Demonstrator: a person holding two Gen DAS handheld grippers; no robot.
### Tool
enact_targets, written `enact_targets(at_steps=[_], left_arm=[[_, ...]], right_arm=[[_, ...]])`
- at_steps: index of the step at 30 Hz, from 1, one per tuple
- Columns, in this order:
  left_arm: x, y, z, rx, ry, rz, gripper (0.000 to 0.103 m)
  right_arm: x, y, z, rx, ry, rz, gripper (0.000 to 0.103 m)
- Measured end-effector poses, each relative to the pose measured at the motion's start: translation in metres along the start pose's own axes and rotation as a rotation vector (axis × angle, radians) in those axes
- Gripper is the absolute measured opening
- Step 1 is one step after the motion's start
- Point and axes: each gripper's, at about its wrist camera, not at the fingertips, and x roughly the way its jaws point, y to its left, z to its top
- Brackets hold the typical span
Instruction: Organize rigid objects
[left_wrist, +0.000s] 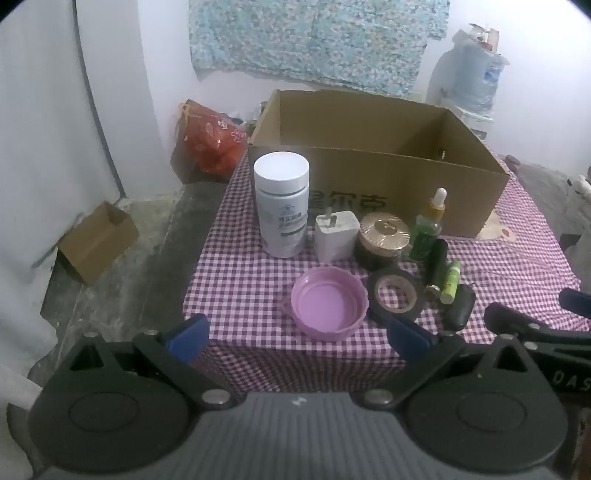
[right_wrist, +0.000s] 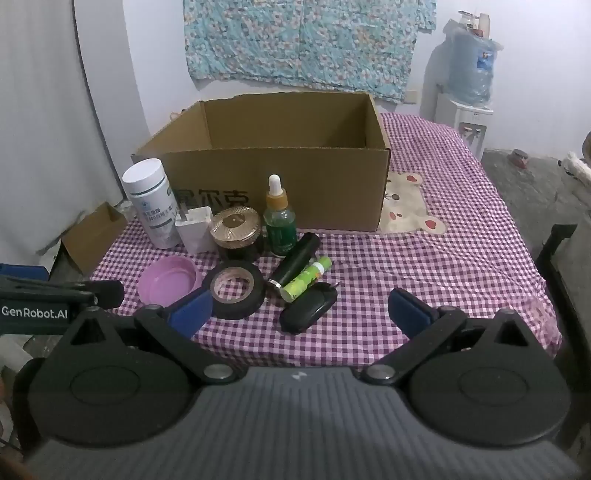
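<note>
An open cardboard box (left_wrist: 406, 192) (right_wrist: 332, 184) stands at the back of the checked table. In front of it stand a white bottle (left_wrist: 282, 205) (right_wrist: 151, 206), a white charger (left_wrist: 336, 236) (right_wrist: 194, 229), a gold-lidded jar (left_wrist: 384, 236) (right_wrist: 236, 232) and a green dropper bottle (left_wrist: 428, 229) (right_wrist: 280, 221). Nearer lie a pink lid (left_wrist: 328, 308) (right_wrist: 170, 282), a black tape roll (left_wrist: 395, 295) (right_wrist: 234, 290), a black tube (left_wrist: 436, 267) (right_wrist: 295, 264), a green tube (left_wrist: 451, 282) (right_wrist: 306, 278) and a black key fob (left_wrist: 460, 308) (right_wrist: 308, 308). My left gripper (left_wrist: 299, 334) and right gripper (right_wrist: 301, 315) are open and empty at the table's near edge.
A small cardboard box (left_wrist: 98, 240) and a red bag (left_wrist: 210, 136) sit on the floor to the left. A water dispenser (right_wrist: 469, 81) stands at the back right. A bear print (right_wrist: 410, 206) marks the cloth right of the box.
</note>
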Motion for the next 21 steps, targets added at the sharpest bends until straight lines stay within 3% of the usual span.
enact_targets(at_steps=[21], left_arm=[[-0.009,0.001,-0.001,0.013,-0.003,0.019,0.103]], right_arm=[[-0.010,0.003,0.004,-0.012,-0.011,0.028,0.102]])
